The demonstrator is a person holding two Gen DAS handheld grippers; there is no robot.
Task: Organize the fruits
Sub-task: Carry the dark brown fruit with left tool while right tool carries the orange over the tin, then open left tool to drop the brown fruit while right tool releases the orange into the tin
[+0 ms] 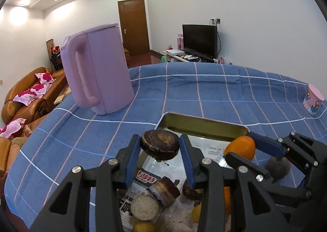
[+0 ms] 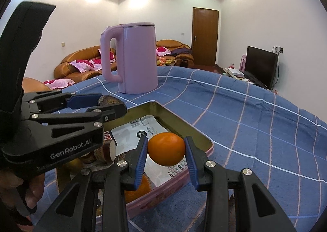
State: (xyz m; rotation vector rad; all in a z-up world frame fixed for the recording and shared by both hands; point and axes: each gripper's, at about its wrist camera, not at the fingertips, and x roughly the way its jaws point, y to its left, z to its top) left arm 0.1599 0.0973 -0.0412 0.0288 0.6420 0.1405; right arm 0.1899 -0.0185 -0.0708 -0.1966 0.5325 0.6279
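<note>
My left gripper (image 1: 159, 147) is shut on a dark brown, wrinkled round fruit (image 1: 159, 146) and holds it above the pink tin tray (image 1: 204, 124). Over the same tray, my right gripper (image 2: 166, 151) is shut on an orange (image 2: 166, 148). In the left wrist view the right gripper (image 1: 243, 148) and its orange (image 1: 241, 147) show at the right. In the right wrist view the left gripper (image 2: 110, 106) with the dark fruit (image 2: 109, 100) shows at the left. Paper lines the tray, which holds cut dark fruit pieces (image 1: 163, 191), another orange (image 2: 137, 189) and yellow fruits (image 1: 143, 226).
A tall pink kettle (image 1: 98, 68) stands on the blue checked cloth (image 1: 204, 93) behind the tray. A small pink cup (image 1: 313, 98) sits at the cloth's far right. A dark round fruit (image 1: 279, 167) lies on the cloth right of the tray. Sofas, a door and a television stand behind.
</note>
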